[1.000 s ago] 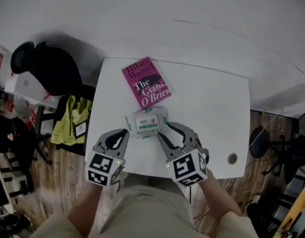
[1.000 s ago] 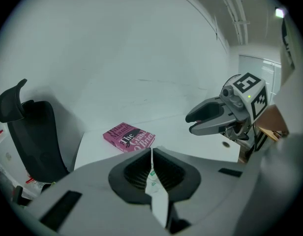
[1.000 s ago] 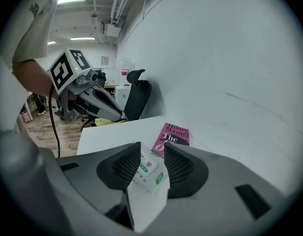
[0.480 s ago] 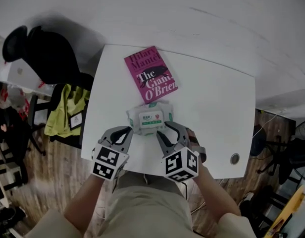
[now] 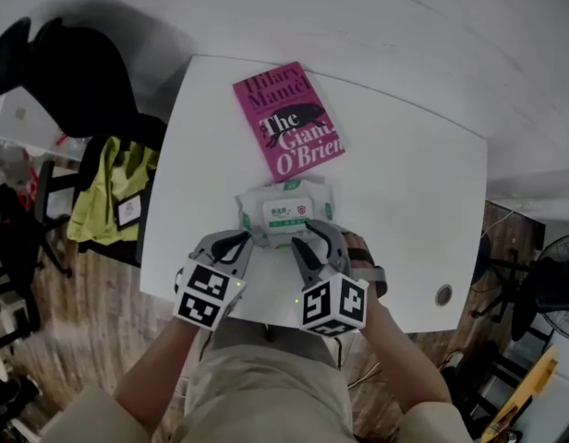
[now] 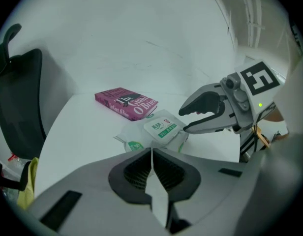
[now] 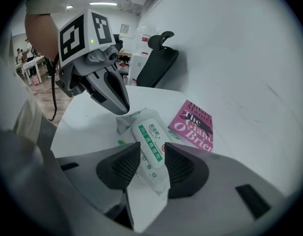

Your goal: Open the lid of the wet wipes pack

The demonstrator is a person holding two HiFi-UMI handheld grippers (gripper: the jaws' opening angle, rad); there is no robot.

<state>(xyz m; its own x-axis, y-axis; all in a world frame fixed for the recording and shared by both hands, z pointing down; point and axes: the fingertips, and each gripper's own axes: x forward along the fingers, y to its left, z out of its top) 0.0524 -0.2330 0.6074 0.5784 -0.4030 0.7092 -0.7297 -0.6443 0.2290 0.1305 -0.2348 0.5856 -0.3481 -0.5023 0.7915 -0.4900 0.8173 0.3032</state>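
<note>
The wet wipes pack [image 5: 284, 212] lies flat on the white table [image 5: 405, 210], and its white lid with a green label [image 5: 287, 215] is down. My left gripper [image 5: 249, 240] is shut on nothing, its tips by the pack's near left corner. My right gripper [image 5: 312, 236] is open at the pack's near right end. In the right gripper view the pack [image 7: 146, 136] runs into the gap between that gripper's [image 7: 151, 156] jaws. The left gripper view looks over its own shut tips [image 6: 151, 154] at the pack [image 6: 161, 129], with the right gripper [image 6: 183, 120] beyond.
A magenta book [image 5: 289, 123] lies just behind the pack. A black office chair [image 5: 72, 72] and a yellow-green garment [image 5: 109, 192] are off the table's left edge. A cable hole [image 5: 443, 294] sits near the table's front right corner.
The view has drifted, so the table sits higher and larger in frame. Both grippers have edged forward to the pack's near end. The pack and book have not moved on the table.
</note>
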